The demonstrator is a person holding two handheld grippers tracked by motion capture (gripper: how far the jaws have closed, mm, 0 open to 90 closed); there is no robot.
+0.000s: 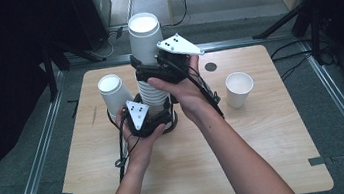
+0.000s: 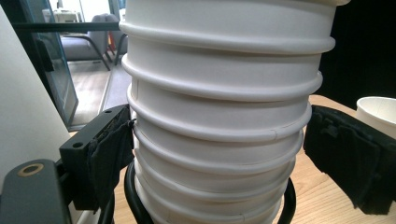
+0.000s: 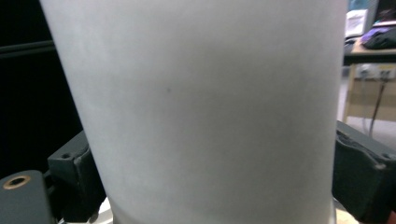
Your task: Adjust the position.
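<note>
Two tools | left tool (image 2: 219, 154) clamps cup stack (image 2: 224, 116) | right tool (image 3: 210, 182) clamps top cup (image 3: 201, 107)

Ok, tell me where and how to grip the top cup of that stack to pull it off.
Grip the top cup on its smooth wall above the ribbed stack, coming level from the person's side with a jaw either side. It stands upright and tapers, so a squeeze should hold; the right gripper already brackets it.

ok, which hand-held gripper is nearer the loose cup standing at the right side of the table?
Right. The right hand-held gripper is around the top cup of the stack, closer to the loose cup. The left hand-held gripper is at the stack's base, farther off.
</note>
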